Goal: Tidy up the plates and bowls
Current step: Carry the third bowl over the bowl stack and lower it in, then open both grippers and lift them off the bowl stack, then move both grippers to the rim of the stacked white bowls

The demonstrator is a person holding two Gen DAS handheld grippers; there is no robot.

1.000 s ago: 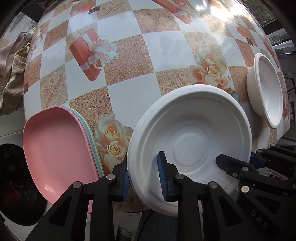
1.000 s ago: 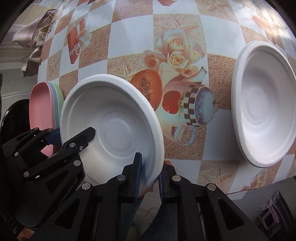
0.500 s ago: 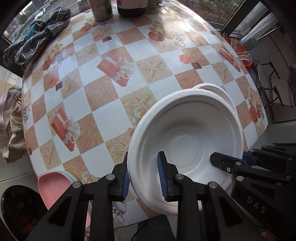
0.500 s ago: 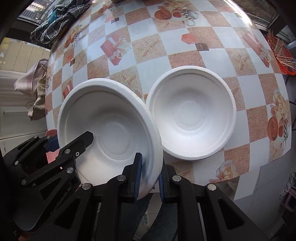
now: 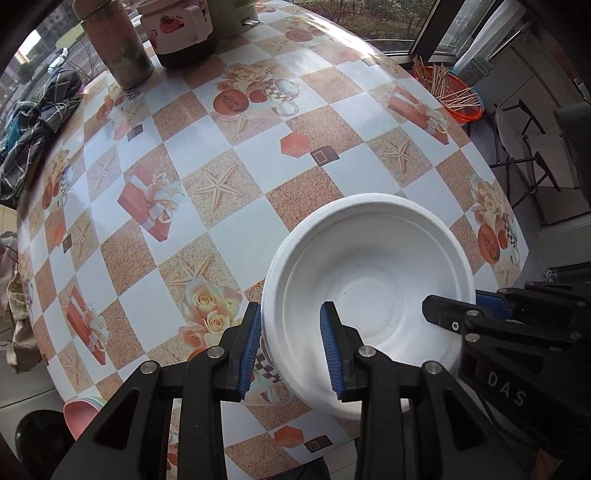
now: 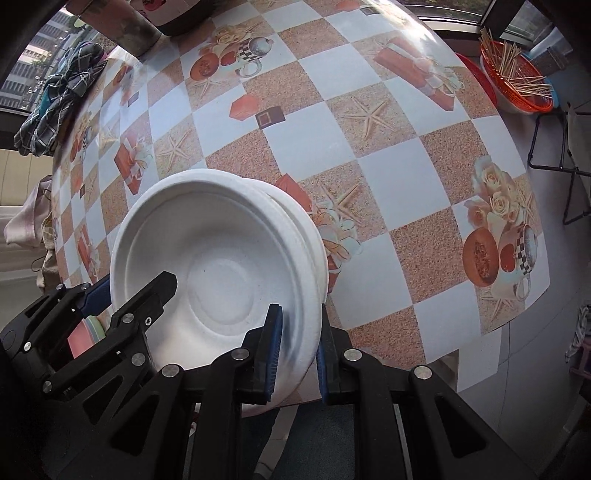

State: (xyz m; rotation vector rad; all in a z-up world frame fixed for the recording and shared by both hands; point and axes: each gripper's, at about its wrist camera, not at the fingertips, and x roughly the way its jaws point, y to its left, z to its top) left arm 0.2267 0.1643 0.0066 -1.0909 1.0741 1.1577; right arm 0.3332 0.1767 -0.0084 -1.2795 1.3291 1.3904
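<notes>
A: Left wrist view. White bowl (image 5: pixel 369 295) fills lower centre-right of frame, over the checked tablecloth (image 5: pixel 229 236). A second white rim shows just behind its upper edge

B: Left gripper (image 5: pixel 291 350)?

A: Bottom centre, pointing down. Its jaws have just been opening. The bowl's left wall stands between the blue pads (image 5: pixel 249 350), with a gap at the inner pad; grip reads as released

B: Other gripper in that view?

A: Right gripper (image 5: pixel 476 306) enters from lower right, at the bowl's right rim. Pink plate (image 5: pixel 79 410) peeks out at lower left corner. Rusty tin (image 5: pixel 114 48) and a pink-lidded pot (image 5: pixel 181 29) at top left; orange basket of sticks (image 5: pixel 454 96) upper right, off the table

B: Right wrist view?

A: White bowl (image 6: pixel 218 266) sits left of centre. Second bowl (image 6: pixel 314 236) shows beneath it as a crescent along its upper right edge, so the top bowl is over or in the lower one; cannot tell whether fully seated

B: Right gripper (image 6: pixel 297 354) state?

A: Bottom centre, clenched on the near rim of the white bowl, pads pressed to both faces

B: Anything else?

A: Left gripper (image 6: pixel 129 291) at lower left, one finger inside the bowl. Checked cloth bundle (image 6: pixel 59 99) at upper left, basket (image 6: pixel 517 81) upper right
</notes>
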